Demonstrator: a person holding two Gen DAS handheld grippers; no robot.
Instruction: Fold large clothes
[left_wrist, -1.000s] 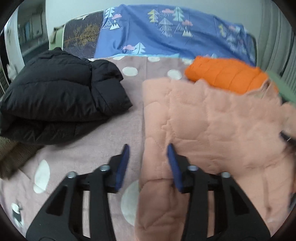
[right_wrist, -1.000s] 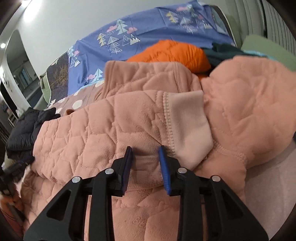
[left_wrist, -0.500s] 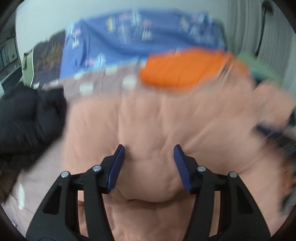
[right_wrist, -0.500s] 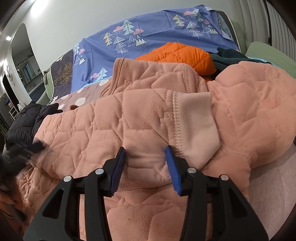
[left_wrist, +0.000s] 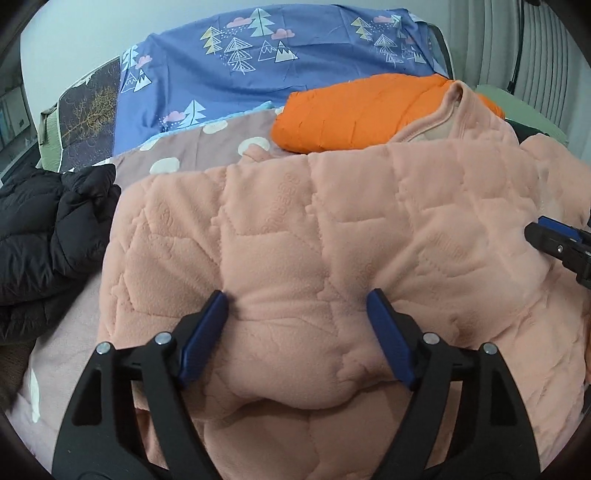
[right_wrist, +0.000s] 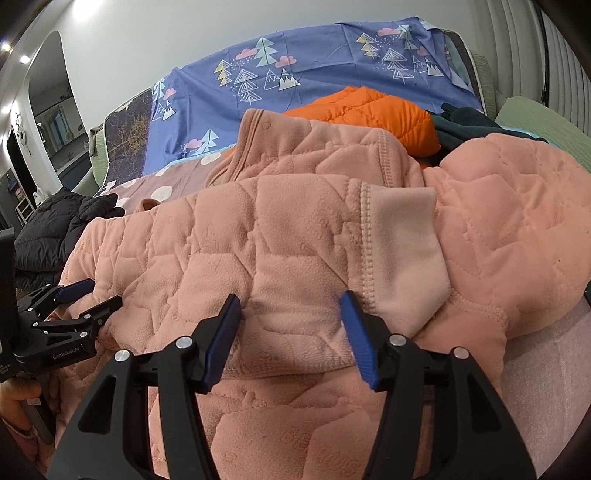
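A pink quilted fleece jacket lies spread on the bed, one sleeve folded across its body, the paler cuff lying on top. My left gripper stands over the jacket's near edge. Its jaws are opening and a bulge of fleece sits between the pads, which do not pinch it. My right gripper hovers at the folded sleeve just left of the cuff. Its jaws are also opening, with the sleeve fabric lying loose between them. The left gripper shows at the left of the right wrist view.
A folded orange puffer jacket lies behind the pink one. A black puffer jacket is piled at the left. A dark green garment sits at the back right. A blue tree-print sheet covers the headboard end.
My left gripper moved right, from the jacket's left edge onto its body, and its jaws spread wide. The right gripper stayed in place while its jaws widened off the sleeve.
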